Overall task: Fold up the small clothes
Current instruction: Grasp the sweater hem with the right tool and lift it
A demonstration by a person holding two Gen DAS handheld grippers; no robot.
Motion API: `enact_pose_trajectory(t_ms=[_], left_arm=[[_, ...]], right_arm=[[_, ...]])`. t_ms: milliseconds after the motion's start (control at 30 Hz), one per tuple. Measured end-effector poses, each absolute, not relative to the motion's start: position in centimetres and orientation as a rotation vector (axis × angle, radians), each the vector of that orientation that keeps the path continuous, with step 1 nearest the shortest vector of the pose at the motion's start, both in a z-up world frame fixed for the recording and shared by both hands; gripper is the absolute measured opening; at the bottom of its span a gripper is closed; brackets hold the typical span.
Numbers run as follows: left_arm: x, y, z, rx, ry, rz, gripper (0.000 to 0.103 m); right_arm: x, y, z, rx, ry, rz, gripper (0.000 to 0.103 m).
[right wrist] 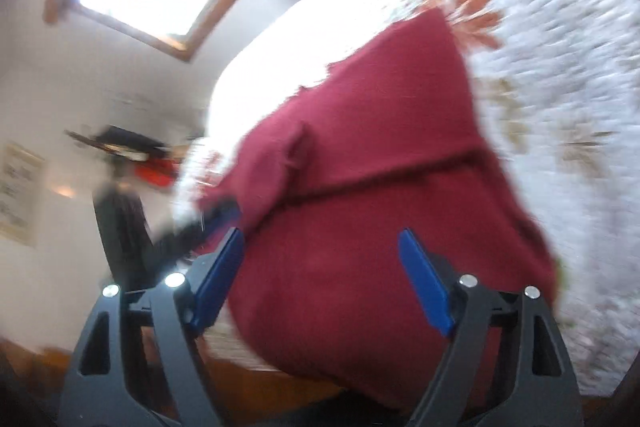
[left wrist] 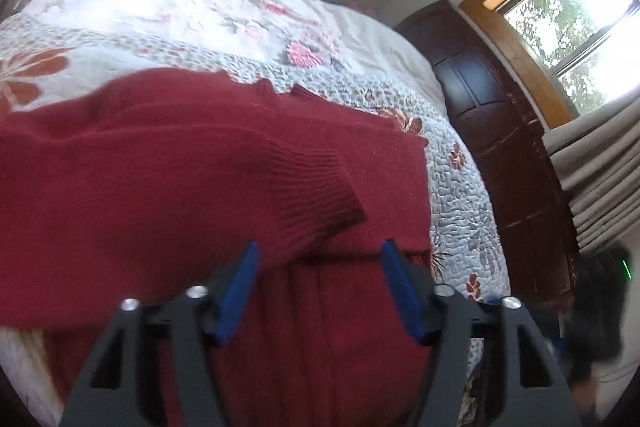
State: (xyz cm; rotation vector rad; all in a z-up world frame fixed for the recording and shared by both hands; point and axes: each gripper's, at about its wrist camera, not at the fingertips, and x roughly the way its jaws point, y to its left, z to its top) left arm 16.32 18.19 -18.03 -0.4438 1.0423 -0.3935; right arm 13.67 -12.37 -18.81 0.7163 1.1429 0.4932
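**Both grippers empty above a half-folded sweater**

Nearest in the left wrist view, the left gripper (left wrist: 318, 251) has its blue fingers spread wide with nothing between them. It hangs just above the red sweater (left wrist: 180, 187), close to the ribbed cuff (left wrist: 320, 187) of a sleeve that already lies across the body. In the right wrist view, the right gripper (right wrist: 322, 241) is also spread and empty, over the near part of the sweater (right wrist: 360, 207). This picture is blurred, so fine details are not clear.

The sweater lies on the quilt (left wrist: 460, 187) of the bed, at the near edge, and part of it seems to hang over that edge. One sleeve is folded in, and a fold line crosses the cloth in the right view.

The step in hand seems to be the next fold of the body. To do it well, each gripper should take the near hem at one corner and catch all layers. Then both should lift together and lay the hem toward the collar, so the cuff is not dragged out. A thick knit can slip, so the bite must be deep.

Farther away stand a dark cabinet (left wrist: 500, 131) and a window (left wrist: 576, 27).
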Motion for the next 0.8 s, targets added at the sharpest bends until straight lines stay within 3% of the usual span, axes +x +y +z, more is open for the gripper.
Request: enact_pose_trajectory(t_ms=[133,467,567,600,633,667,800], left_arm=[[12.4,22.4,-17.3,-0.532,1.05,-0.325,0.074],[2.8,31.3,-19.5,-0.76,1.062,-0.053,0.075],[1.3,32.7,-20.3,-0.819,1.063,0.006,0.075],[0.9,33.0,-20.5,-0.829,1.064,0.018,0.075],[0.8,33.0,-20.7,-0.836,1.066,0.022,0.075],[0.7,33.0,-20.8,-0.84,1.071,0.025,0.075],[1.5,32.5,-21.0,-0.837,1.082,0.03,0.075]], right_arm=[[19.7,-10.3,-21.7,0.842,1.242,0.627,0.056],[27.8,-4.3,-26.8,0.869,1.44,0.751,0.056],[28.5,-3.3,-27.0,0.872,1.455,0.776,0.043],[28.7,-3.0,-27.0,0.866,1.462,0.775,0.031],[28.7,-2.9,-27.0,0.858,1.464,0.772,0.012],[28.9,-2.7,-26.7,0.841,1.458,0.772,0.006],[28.7,-4.3,-24.4,0.816,1.388,0.784,0.006]])
